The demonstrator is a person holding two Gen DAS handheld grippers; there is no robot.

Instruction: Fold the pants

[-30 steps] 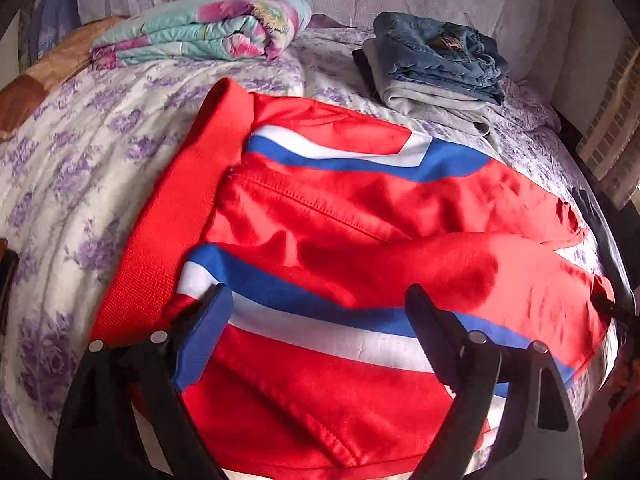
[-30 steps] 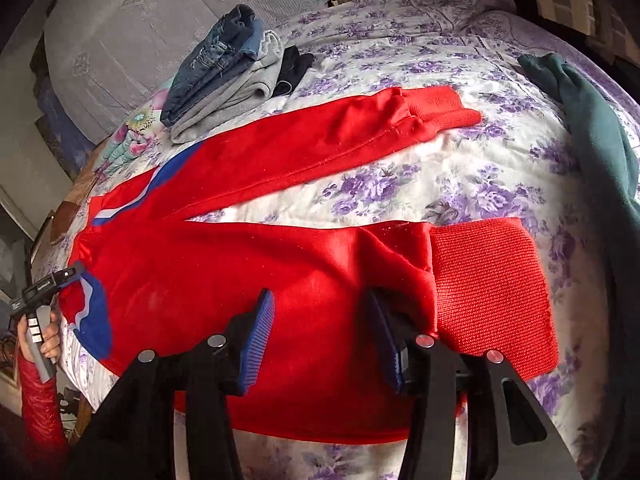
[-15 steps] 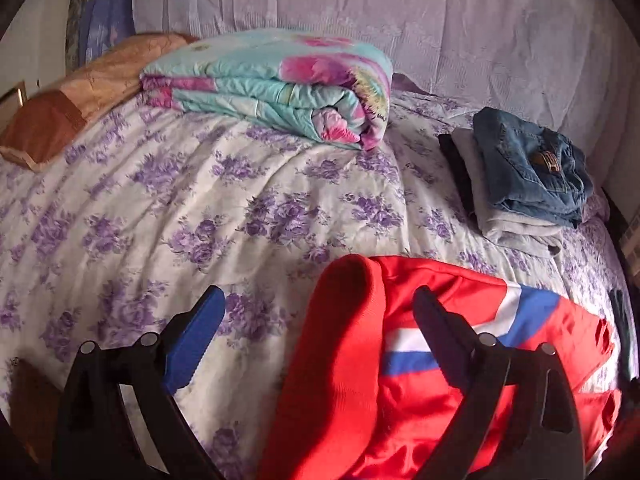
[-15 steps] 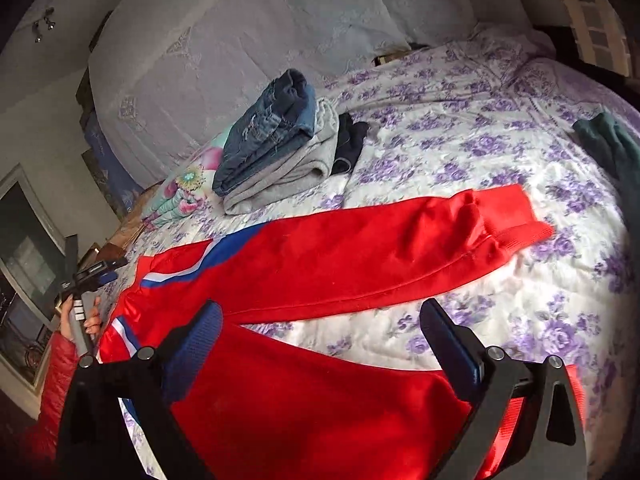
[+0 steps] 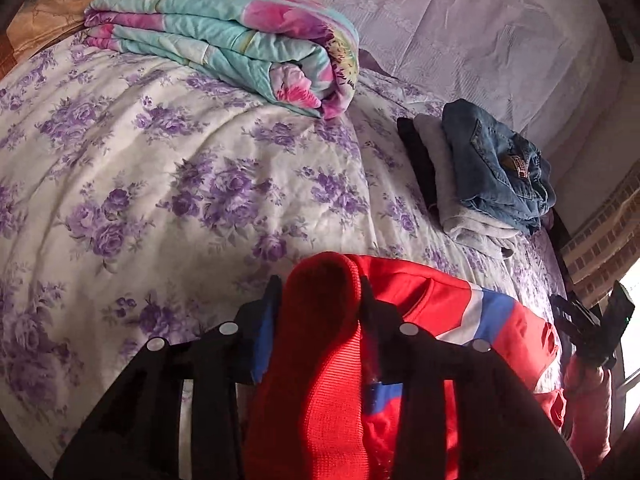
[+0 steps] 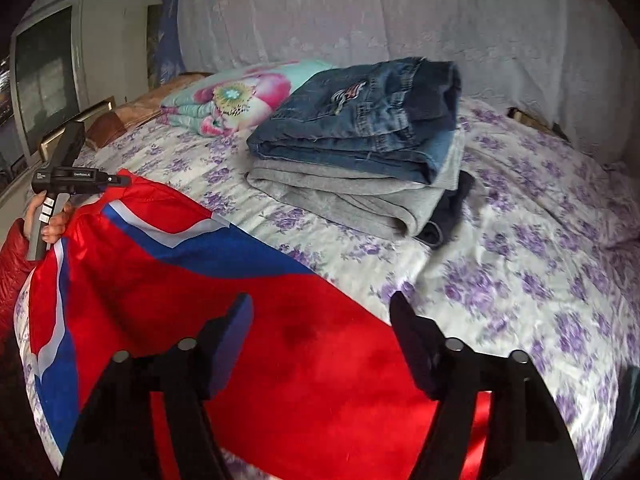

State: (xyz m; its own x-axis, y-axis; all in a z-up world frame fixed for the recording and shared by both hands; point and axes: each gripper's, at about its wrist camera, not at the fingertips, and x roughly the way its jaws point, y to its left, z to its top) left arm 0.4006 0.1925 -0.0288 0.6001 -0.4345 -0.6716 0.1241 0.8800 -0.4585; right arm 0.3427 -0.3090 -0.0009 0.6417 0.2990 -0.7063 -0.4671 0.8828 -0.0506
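On the bed (image 5: pixel 168 184), near its front edge, the red pants (image 6: pixel 280 360) lie spread flat, one blue-and-white striped hip panel turned up toward the far side. Your left gripper (image 5: pixel 318 312) has its jaws pinching the ribbed waistband (image 5: pixel 316 360), which stands up between them as a thick fold. Your right gripper (image 6: pixel 320 328) hovers over a red leg, jaws spread, nothing between them; whether the tips touch the cloth you cannot tell.

Handling, judged from the look: light, limp, shiny synthetic, likely slippery against the floral cover. It will sag and slide, not hold a crease unaided. The ribbed band is the thickest, grippiest part, so your present hold is sound. For the right side, take a seam or the cuff rather than the mid-leg, where a pinch would gather one layer only.

Edges and room: the pants reach close to the bed's near edge, so a slack leg could slip off there. Open floral cover lies beyond the waistband. The stack of folded jeans (image 6: pixel 360 112) on grey clothing sits well apart on the far right of the pants; the rolled quilt (image 5: pixel 224 40) is farther back. Fold toward the open middle.
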